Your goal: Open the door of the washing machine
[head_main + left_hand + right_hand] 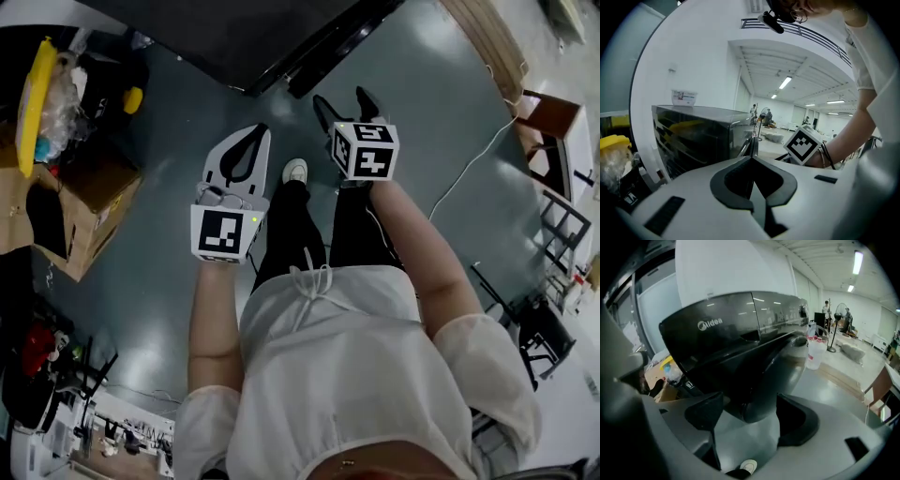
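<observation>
The washing machine is a dark cabinet at the top of the head view. In the right gripper view, the washing machine shows a glossy dark front, and its rounded door bulges toward me. My right gripper hangs just short of it, pointing down at it with its black jaws apart. In its own view, the right gripper frames the door's lower bulge, and neither pad presses on it. My left gripper is beside it with white jaws meeting at the tips. In its own view, the left gripper holds nothing, and the washing machine lies ahead on the left.
Cardboard boxes and a yellow container crowd the left side. A white cable crosses the grey floor to the right, near metal frames. My white shoe stands below the grippers. A plastic bottle stands beside the machine.
</observation>
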Available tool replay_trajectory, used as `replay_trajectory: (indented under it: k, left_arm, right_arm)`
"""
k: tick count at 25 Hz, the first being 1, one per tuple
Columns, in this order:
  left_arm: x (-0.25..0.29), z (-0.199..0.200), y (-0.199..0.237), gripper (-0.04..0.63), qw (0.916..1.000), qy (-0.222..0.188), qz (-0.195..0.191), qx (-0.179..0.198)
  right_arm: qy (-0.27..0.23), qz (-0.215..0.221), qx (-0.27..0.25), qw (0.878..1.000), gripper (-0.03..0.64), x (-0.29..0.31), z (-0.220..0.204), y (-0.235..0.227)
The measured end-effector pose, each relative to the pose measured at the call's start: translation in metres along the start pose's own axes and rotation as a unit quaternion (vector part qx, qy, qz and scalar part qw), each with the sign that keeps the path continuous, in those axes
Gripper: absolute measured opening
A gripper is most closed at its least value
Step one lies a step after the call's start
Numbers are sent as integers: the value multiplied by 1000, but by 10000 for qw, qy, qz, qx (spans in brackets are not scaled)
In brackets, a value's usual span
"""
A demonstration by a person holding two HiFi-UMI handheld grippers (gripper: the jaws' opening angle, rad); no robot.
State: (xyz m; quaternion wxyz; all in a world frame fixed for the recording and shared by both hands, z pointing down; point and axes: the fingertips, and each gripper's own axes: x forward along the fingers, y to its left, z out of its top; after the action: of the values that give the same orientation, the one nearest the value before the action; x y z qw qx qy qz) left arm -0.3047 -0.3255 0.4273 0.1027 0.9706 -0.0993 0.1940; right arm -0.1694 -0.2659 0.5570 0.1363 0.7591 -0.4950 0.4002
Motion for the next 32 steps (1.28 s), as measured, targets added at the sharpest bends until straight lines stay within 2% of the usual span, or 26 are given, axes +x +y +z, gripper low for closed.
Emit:
replay_trajectory:
  k: [4, 9, 11, 12, 17, 29, 32]
  left_arm:
    - [8, -40, 12, 21, 9988, 377, 87, -310]
    - [20, -68, 23, 21, 9988, 387, 131, -263]
    - [25, -73, 21, 21, 9989, 414, 124, -205]
    - [26, -76, 20, 21, 9987, 474, 103, -174]
    - [30, -76, 21, 21, 9985, 487, 99, -209]
    - [29, -84, 25, 21, 9989, 421, 107, -178]
    - [30, -89, 16, 21, 9983, 567, 40, -127]
  right_arm:
    - [245, -87, 286, 9993, 338, 45, -23, -6]
    - [216, -151, 416, 9988, 311, 79, -28, -6]
    - [288, -228, 494, 9981, 284, 85, -30, -10]
    - [321, -285, 531, 9977, 236, 87, -31, -12]
    - [389, -350, 618, 9967, 164, 91, -29, -9]
    - [433, -383, 771, 9953, 140, 86, -40, -12]
    - [412, -389, 908, 9943, 129, 78, -47, -20]
